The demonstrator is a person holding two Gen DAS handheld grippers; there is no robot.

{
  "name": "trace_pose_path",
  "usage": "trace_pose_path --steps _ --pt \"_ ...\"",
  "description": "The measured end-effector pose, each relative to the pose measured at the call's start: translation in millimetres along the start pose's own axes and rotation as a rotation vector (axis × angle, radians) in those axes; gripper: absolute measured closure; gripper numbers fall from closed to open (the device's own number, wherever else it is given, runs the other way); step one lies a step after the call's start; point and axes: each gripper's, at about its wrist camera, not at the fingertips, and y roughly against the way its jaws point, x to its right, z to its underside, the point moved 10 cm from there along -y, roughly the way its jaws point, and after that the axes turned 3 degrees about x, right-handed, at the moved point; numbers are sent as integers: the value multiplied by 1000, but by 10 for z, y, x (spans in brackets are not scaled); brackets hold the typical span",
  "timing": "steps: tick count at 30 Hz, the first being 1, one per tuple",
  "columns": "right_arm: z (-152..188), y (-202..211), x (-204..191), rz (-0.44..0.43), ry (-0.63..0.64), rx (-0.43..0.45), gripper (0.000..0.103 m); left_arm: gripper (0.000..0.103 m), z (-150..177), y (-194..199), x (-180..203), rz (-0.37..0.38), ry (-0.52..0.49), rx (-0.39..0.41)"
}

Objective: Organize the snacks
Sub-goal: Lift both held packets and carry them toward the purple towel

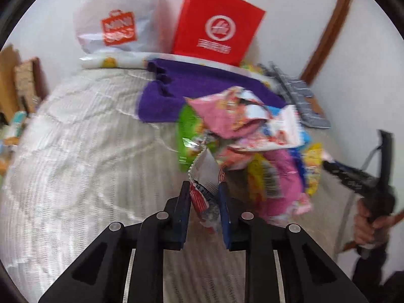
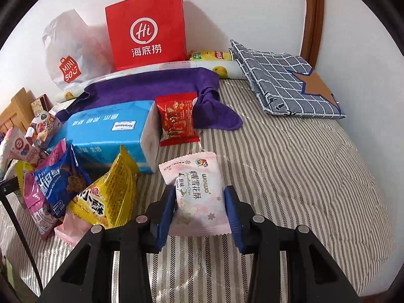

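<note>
My left gripper (image 1: 204, 189) is shut on a small silver-and-red snack packet (image 1: 205, 194), lifted just off the striped bedspread (image 1: 88, 151). Behind it lies a heap of colourful snack packets (image 1: 242, 136), pink, green and yellow. My right gripper (image 2: 200, 197) is shut on a pale pink snowflake-crisp packet (image 2: 199, 192), pinched by its sides above the bed. In the right wrist view a pile of packets sits to the left: a yellow one (image 2: 106, 197), a blue one (image 2: 61, 181) and pink ones. A red packet (image 2: 176, 118) leans against a blue tissue pack (image 2: 111, 133).
A red paper bag (image 2: 146, 30) and a white plastic bag (image 2: 68, 50) stand against the wall at the back. A purple towel (image 2: 151, 85) lies in front of them, a grey checked cloth bag (image 2: 285, 80) at the right. A person's hand (image 1: 371, 217) holds the other gripper at far right.
</note>
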Motion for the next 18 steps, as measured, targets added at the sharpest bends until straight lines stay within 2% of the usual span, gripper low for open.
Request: trace_pose_path --steps 1,3,10,15,18 --pt "1 1 -1 2 2 1 65 82 10 -15 51 33 7 -8" --pt "-6 5 -2 1 0 2 65 82 25 -79 128 39 -4 -16" --pt "-37 53 -1 -2 0 14 65 82 120 -337 248 -12 -57 -55" --pt "-65 130 8 9 9 32 65 84 89 -242 226 -66 -113 -35" --pt "-110 188 -8 9 8 47 65 84 47 -129 137 -96 -108 -17"
